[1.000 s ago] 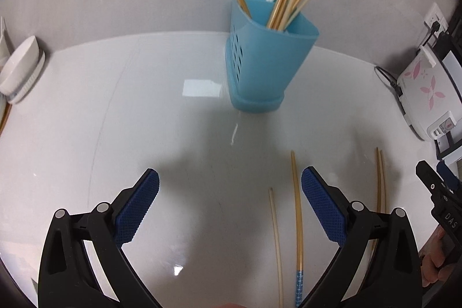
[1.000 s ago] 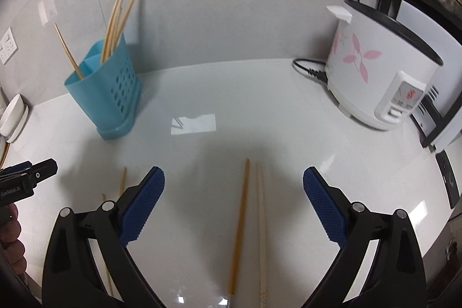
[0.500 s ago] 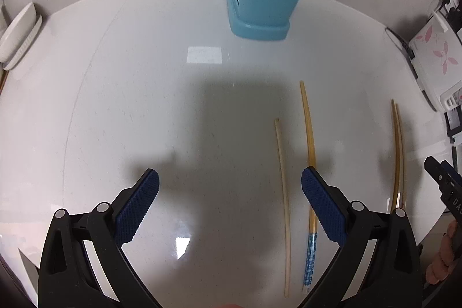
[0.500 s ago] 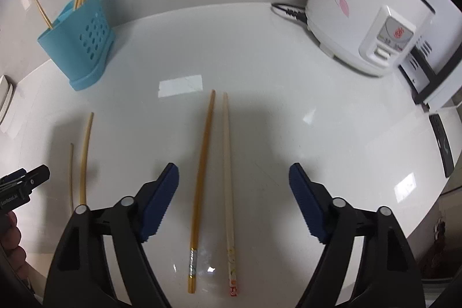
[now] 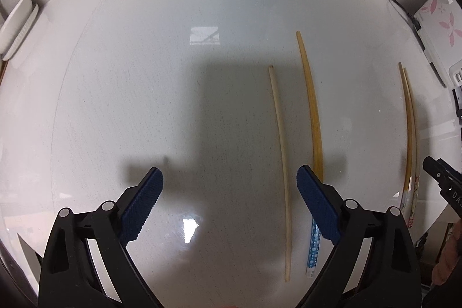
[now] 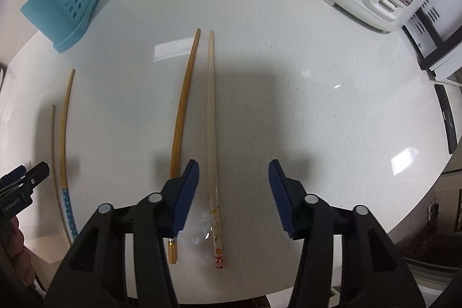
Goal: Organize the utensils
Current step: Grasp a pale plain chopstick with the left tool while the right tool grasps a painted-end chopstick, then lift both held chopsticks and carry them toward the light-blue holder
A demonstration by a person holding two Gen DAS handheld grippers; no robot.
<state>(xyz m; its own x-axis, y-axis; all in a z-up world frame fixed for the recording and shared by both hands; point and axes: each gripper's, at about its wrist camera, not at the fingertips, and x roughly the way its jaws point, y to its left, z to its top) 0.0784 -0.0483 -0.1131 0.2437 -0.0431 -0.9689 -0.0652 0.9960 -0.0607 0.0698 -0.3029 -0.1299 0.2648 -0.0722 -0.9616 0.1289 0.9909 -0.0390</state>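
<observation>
Glossy white countertop (image 6: 288, 62): your right gripper (image 6: 234, 181) closes around the pale painted-end chopstick (image 6: 211, 134) at six o'clock, untouched, left gripper (image 5: 229, 186) narrowing empty, and may drag the neighbouring amber chopstick (image 6: 182, 111).

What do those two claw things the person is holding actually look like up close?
Both match: the left tool and the right tool each have two black plastic arms with round silver rivets at the joints, ending in dark blue pads with a fine ribbed texture. White lettering is printed on the black casing, too small to read surely. No sleeves or cables show.
</observation>
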